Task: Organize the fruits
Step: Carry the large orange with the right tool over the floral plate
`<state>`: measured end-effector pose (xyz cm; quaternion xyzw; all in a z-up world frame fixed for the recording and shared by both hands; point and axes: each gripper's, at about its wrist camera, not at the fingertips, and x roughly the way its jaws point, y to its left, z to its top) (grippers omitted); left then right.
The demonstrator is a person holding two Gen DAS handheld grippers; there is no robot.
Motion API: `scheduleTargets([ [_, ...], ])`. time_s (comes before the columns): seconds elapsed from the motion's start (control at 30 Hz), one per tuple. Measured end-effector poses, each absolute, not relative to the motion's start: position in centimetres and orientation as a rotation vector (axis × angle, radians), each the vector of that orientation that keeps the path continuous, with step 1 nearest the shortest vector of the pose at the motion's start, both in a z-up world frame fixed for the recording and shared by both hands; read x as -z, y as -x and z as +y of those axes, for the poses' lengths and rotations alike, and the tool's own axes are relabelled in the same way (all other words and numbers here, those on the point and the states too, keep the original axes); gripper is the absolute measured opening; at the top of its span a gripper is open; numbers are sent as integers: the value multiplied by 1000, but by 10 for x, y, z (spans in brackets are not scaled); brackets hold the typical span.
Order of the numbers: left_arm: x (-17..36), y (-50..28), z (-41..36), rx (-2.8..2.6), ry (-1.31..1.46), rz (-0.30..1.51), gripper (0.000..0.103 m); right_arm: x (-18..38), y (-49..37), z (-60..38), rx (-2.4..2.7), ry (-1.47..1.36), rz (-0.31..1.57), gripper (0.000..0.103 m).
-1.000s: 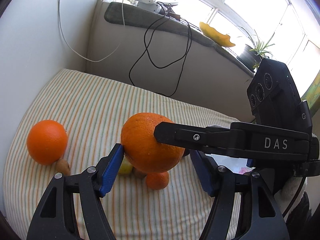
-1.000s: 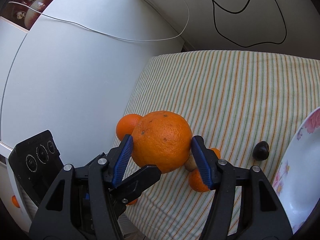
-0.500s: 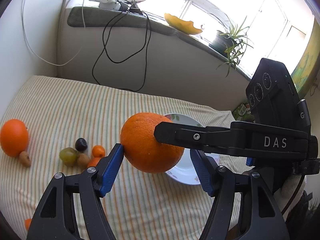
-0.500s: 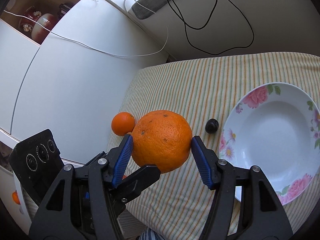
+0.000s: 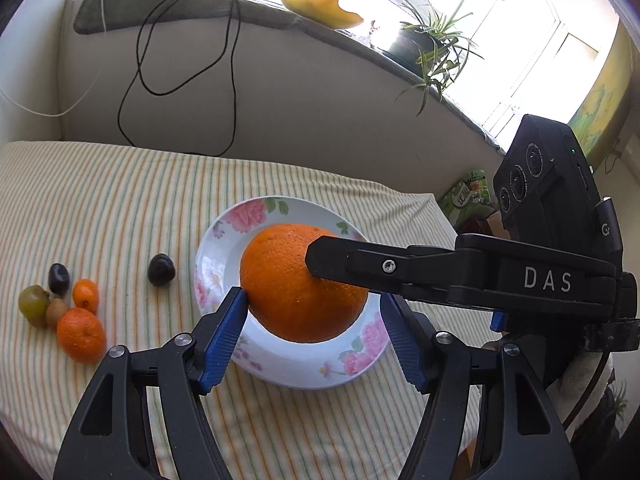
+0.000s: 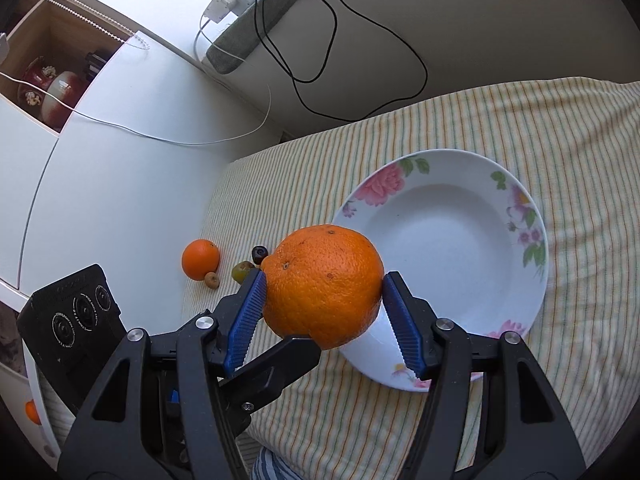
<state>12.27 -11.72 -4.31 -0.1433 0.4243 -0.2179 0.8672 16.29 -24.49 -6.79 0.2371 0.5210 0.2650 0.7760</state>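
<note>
Held in the air above a flowered plate (image 5: 224, 240), a large orange (image 5: 298, 284) was gripped by the right gripper (image 6: 324, 308), whose blue fingers (image 6: 246, 316) were pressed against its two sides. From the left wrist view, one black finger (image 5: 400, 268) of that right gripper was seen crossing in from the right and touching the orange's upper right side. The left gripper (image 5: 312, 340) was held just below the orange with its fingers (image 5: 224, 336) spread apart; its left pad appeared to be at the fruit's edge, though contact could not be told, and its right pad stood clear.

The plate, white with pink roses on the rim, was lying on a bench covered by a striped cloth (image 5: 100, 200). To the left of the plate a dark plum (image 5: 161, 269) was seen by itself. Further left a small cluster was gathered: a second dark plum (image 5: 59, 278), a small kumquat (image 5: 85, 295), a green grape (image 5: 34, 304), a brown kiwi-like fruit (image 5: 56, 312), and a mandarin (image 5: 81, 334). In the right wrist view a second orange (image 6: 200, 259) was seen at the far left edge of the cloth, with a small brown fruit (image 6: 212, 280) touching it.

Behind the bench, black cables (image 5: 180, 60) were hung down a pale wall, and a potted plant (image 5: 432, 48) was standing on the windowsill.
</note>
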Motion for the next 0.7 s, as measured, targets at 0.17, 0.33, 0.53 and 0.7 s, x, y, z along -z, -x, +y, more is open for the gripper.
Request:
scheduleTargets([
  [0.17,51,-132,-134,469,295,908,68,78,-174,-263,-536,-534,1140,63],
  [0.33,57,-137,-140,466,276,920,68,86,-182,-273,-516,-541,1141,63],
  [0.53,64,-144,-142,446,255,932,67,97,-190,-274,-513,-539,1151,63],
  [0.7,68,-148,-144,438,245,941,66,100,-194,-269,-512,-533,1156,63],
])
